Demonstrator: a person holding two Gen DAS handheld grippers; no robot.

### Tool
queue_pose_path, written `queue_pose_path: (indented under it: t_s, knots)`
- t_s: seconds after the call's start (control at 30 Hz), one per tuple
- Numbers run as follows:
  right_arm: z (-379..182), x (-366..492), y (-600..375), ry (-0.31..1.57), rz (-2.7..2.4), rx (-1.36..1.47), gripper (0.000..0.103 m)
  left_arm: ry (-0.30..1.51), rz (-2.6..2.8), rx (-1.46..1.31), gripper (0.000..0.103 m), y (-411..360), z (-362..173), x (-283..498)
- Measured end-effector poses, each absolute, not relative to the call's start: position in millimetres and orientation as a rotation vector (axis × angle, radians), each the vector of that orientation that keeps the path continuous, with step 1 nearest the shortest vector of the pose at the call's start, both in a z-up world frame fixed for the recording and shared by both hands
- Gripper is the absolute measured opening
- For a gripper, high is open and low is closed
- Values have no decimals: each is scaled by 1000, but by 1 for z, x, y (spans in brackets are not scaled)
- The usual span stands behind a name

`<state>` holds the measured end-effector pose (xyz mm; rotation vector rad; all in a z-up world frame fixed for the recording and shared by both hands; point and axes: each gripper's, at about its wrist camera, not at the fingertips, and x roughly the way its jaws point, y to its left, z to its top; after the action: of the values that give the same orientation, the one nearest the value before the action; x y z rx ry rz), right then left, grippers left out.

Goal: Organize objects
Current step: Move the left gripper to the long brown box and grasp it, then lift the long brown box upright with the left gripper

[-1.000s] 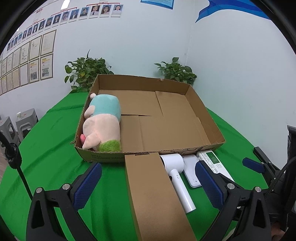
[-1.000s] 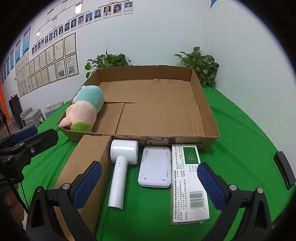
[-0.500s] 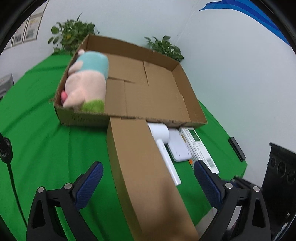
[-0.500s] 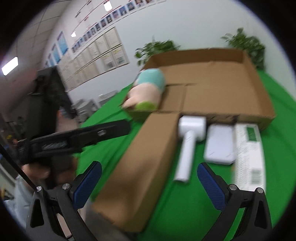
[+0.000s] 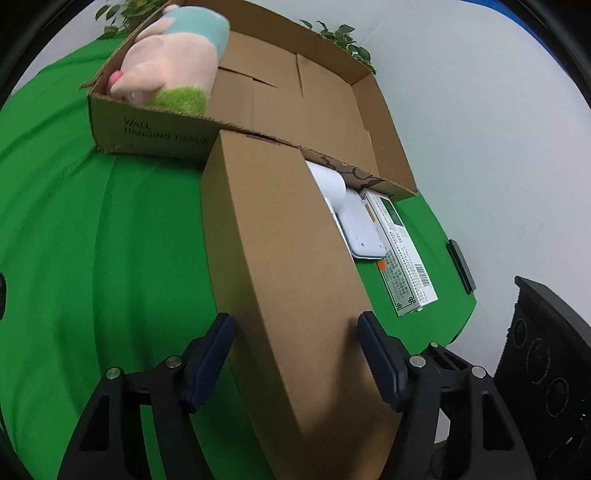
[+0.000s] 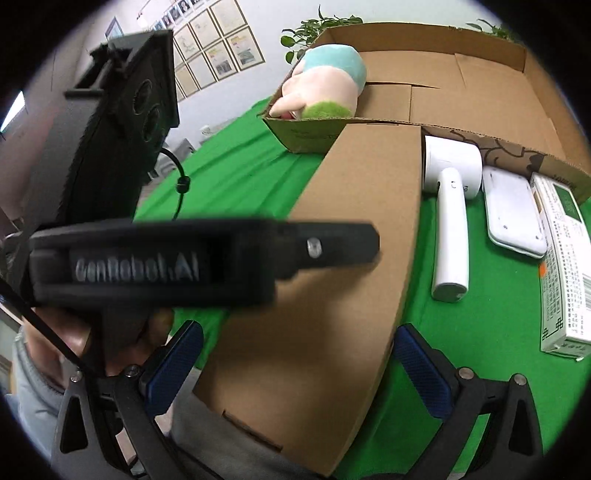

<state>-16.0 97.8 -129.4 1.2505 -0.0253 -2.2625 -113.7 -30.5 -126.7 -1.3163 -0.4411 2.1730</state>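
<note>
At the near edge of the green-covered table [image 5: 110, 236], the long brown carton [image 5: 280, 258] lay with its far end against the open cardboard tray [image 5: 384, 122], and both the left gripper [image 5: 299, 354] and the right gripper [image 6: 299, 363] were spread wide astride its near end, neither seen to clamp it. A sound lift was judged to need both pairs of pads closed squarely on the side walls and raised level. Only the plush pig toy [image 5: 173, 62] was held in the tray, at its left end; the white hair dryer [image 6: 450, 206], flat white device [image 6: 513, 210] and printed box [image 6: 565, 266] were left outside on the cloth.

On the green counter [image 5: 110, 229] there are two cardboard pieces: one open tray [image 5: 332, 85] and one long closed box [image 5: 280, 258]. One plush toy [image 5: 173, 62] lies in the tray. One white dryer [image 6: 448, 206], one white flat device [image 6: 511, 210] and one printed carton [image 6: 565, 266] lie side by side. Two potted plants [image 6: 314, 27] stand behind. Two hand-held grippers: left [image 5: 297, 363], right [image 6: 297, 367].
</note>
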Motion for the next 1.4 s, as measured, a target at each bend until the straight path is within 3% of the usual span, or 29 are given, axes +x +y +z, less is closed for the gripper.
queue_pose_path:
  t_s: [0.57, 0.83, 1.13, 1.4]
  knots:
    - [-132, -4, 100, -17, -2337, 1203, 98, -363, 2253, -1238, 58, -28, -106, -77]
    - [-80, 0, 105, -39, -2449, 981, 96, -195, 2384, -1002, 58, -20, -28, -64]
    - [2, -45, 121, -26, -2571, 730, 95, -90, 2432, -765, 58, 1, 75, -106]
    - [44, -80, 134, -54, -2633, 618, 92, -63, 2427, -714, 58, 23, 136, -146]
